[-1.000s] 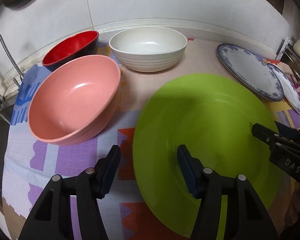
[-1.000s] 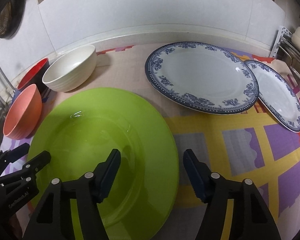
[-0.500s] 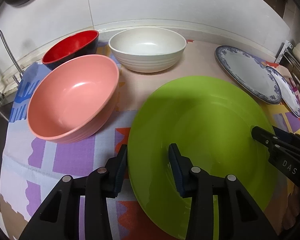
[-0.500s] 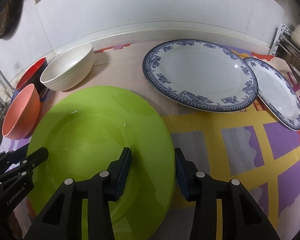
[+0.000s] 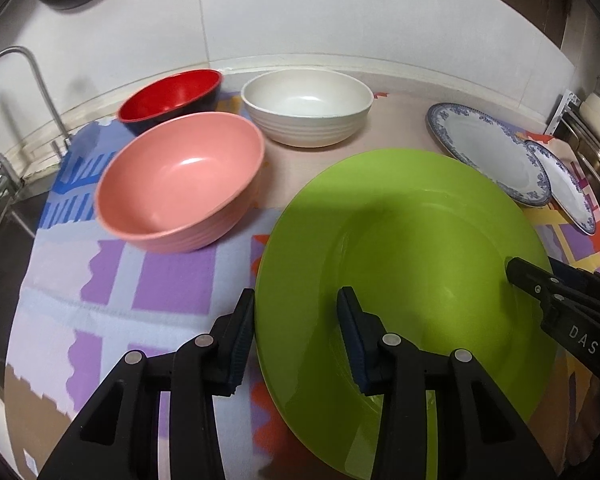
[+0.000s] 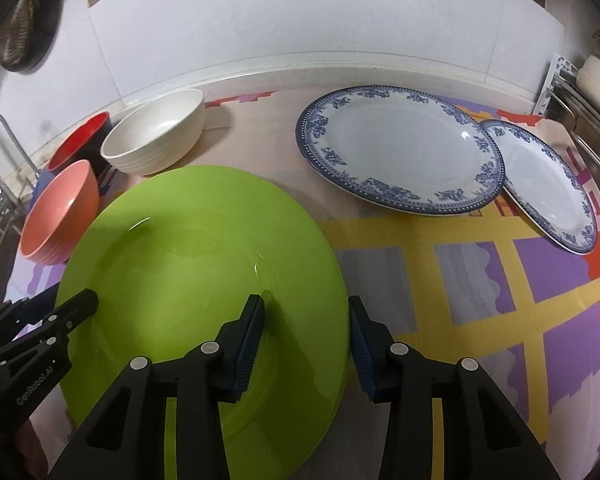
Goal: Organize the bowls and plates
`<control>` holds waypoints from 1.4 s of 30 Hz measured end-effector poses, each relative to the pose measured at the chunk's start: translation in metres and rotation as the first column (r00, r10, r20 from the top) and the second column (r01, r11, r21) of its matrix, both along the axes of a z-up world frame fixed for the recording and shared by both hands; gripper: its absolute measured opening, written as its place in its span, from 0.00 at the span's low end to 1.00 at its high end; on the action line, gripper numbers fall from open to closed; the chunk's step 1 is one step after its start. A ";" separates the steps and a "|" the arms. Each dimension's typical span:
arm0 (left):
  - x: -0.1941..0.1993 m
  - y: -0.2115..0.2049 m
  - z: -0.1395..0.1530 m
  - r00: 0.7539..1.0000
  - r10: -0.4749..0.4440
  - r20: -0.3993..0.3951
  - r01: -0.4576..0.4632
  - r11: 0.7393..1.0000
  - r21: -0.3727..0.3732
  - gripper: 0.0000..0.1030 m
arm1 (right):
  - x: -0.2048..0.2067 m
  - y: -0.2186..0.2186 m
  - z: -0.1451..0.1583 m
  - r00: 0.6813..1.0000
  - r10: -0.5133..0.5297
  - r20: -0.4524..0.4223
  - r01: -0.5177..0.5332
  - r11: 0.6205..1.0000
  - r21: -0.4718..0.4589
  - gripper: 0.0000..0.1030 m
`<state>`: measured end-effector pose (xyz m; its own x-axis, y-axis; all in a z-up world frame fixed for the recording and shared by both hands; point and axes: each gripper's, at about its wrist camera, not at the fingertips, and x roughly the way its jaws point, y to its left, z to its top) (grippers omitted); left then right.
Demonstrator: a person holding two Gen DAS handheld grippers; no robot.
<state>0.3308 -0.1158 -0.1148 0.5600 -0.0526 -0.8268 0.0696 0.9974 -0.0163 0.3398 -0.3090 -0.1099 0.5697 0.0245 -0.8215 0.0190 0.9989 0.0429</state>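
Jaws of both grippers were clamped on one item: the left gripper [image 5: 296, 336] straddled the left rim of the large round lime-green plate [image 5: 412, 240], one pad outside the edge and one on the plate's face, while the right gripper [image 6: 306, 340] gripped the opposite rim of that plate in the same manner. Green plate: held between the two grippers, its far edge tilted up over the patterned purple, yellow and orange cloth [image 6: 500, 288]. Beyond the left jaws, to their left: a salmon-pink ribbed bowl [image 5: 180, 184], upright; behind it a red bowl with a dark outside [image 5: 172, 94], and beside that a cream ribbed bowl [image 5: 308, 106], upright, near the white wall. Beyond the right jaws: a large white plate with a blue floral border [image 6: 400, 148], its right edge overlapping a smaller plate of matching pattern [image 6: 548, 184]. Far left of the left jaws: a curved metal tap [image 5: 16, 80].
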 end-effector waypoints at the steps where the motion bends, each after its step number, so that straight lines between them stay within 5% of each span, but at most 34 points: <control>1: -0.004 0.002 0.002 1.000 0.005 0.004 -0.005 1.000 -0.003 0.39 | -0.004 0.002 0.002 1.000 0.004 0.003 -0.004 1.000 0.000 0.41; 21: -0.083 0.077 0.028 0.998 0.061 0.029 -0.061 0.998 0.011 0.39 | -0.081 0.064 0.024 0.998 0.052 0.038 -0.052 0.999 0.007 0.42; 42: -0.104 0.163 0.009 0.984 0.172 -0.041 -0.171 0.985 0.019 0.39 | -0.089 0.158 0.003 0.985 0.169 -0.039 -0.168 0.986 0.014 0.42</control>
